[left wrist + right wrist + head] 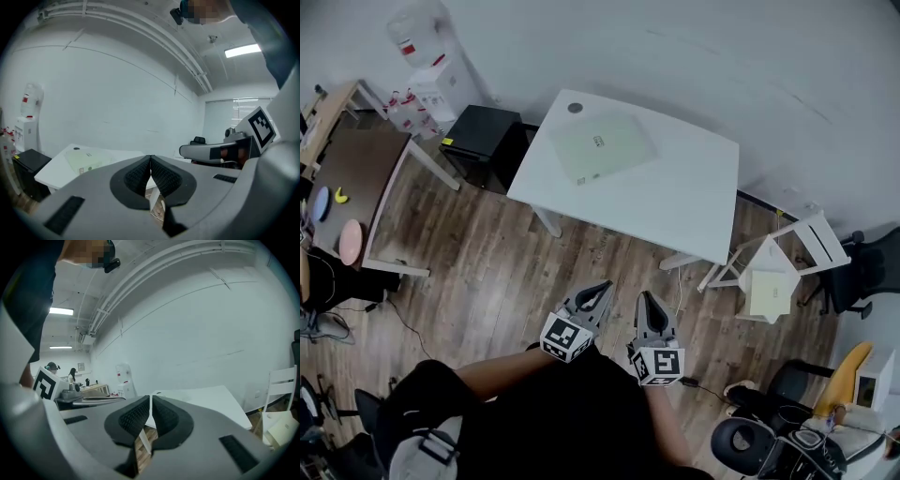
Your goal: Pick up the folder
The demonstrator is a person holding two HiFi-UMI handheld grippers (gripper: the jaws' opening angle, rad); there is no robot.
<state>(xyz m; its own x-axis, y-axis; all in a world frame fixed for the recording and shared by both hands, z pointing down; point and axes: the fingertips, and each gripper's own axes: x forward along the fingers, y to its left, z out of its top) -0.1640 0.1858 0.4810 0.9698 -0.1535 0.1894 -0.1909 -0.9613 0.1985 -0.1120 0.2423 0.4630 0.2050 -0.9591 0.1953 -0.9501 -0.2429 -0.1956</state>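
A pale green folder (602,145) lies flat on the far left part of the white table (694,197). In the left gripper view the folder (86,161) shows on the table (56,169) at the left. My left gripper (605,290) and right gripper (646,301) hang side by side over the wooden floor, well short of the table's near edge. Both are shut with nothing between the jaws. The left gripper (150,158) and right gripper (150,398) point toward the table (220,397); the folder is hidden in the right gripper view.
A black cabinet (485,141) stands at the table's left end, a water dispenser (427,66) behind it. A wooden desk (352,169) is at the far left. A white folding chair (787,262) and office chairs (769,441) stand at the right. A small round grey object (575,107) sits near the table's far corner.
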